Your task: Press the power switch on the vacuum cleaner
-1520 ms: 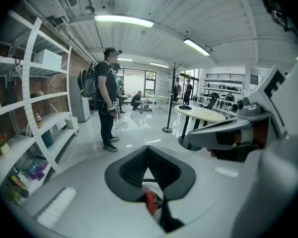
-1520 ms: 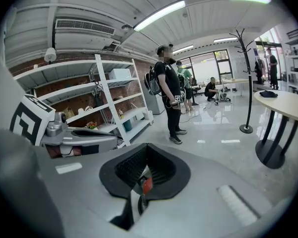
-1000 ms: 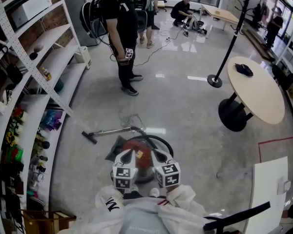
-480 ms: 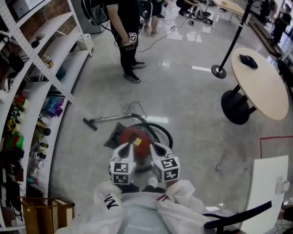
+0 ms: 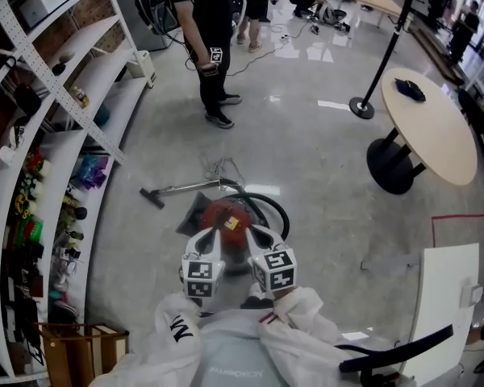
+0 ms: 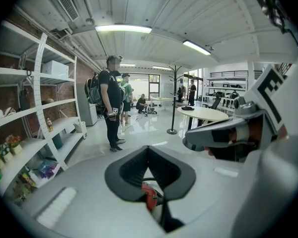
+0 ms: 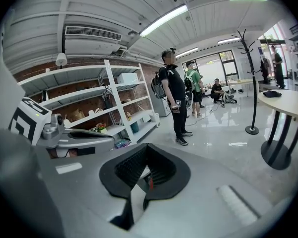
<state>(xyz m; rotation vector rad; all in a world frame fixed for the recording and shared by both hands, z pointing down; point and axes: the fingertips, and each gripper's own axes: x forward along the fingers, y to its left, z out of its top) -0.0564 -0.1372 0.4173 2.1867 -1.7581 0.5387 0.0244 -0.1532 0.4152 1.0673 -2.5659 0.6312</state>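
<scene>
The red vacuum cleaner (image 5: 226, 218) lies on the floor just ahead of me, its black hose (image 5: 272, 208) looping to the right and its metal wand and floor nozzle (image 5: 155, 197) stretching left. Both grippers hang side by side over its near end. My left gripper (image 5: 213, 237) is shut, its black pads (image 6: 124, 175) meeting at the tip, and a piece of red vacuum (image 6: 149, 196) shows through the gap below. My right gripper (image 5: 255, 234) is shut too, pads (image 7: 126, 170) touching, nothing held. The switch itself is not discernible.
White shelving (image 5: 64, 127) with small items lines the left side. A person in black (image 5: 206, 39) stands beyond the vacuum. A round table (image 5: 431, 131) and a coat stand (image 5: 363, 106) are at right, a white panel (image 5: 444, 305) at near right, a cardboard box (image 5: 73, 351) at near left.
The view has advanced toward the vacuum, which now sits higher in the head view. Both grippers stay side by side and shut, now over the vacuum's near end.
</scene>
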